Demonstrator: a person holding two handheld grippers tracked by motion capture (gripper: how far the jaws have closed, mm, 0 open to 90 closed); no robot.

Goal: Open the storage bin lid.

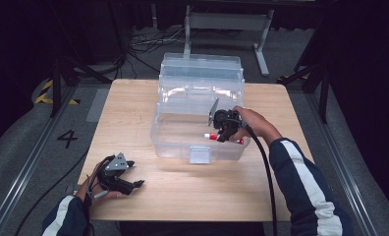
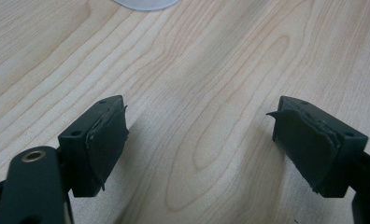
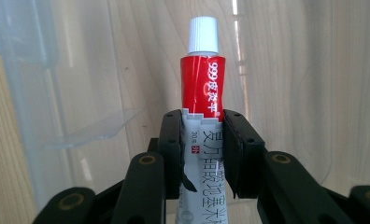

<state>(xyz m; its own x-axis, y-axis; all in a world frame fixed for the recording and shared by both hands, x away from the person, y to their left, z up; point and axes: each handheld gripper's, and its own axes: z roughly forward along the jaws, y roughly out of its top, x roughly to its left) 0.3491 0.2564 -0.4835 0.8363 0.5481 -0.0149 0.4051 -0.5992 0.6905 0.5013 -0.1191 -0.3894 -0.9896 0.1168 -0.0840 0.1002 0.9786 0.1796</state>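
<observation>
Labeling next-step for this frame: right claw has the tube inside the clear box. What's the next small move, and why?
Probably lower the right claw a little and open it. It is shut on the red-and-white tube, already inside the clear box, whose lid stands open behind. The left claw idles open over the table.

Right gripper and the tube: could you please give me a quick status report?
Right gripper shut on red-and-white tube, inside clear box. Left gripper open, empty, over table. Nothing obstructing.
</observation>
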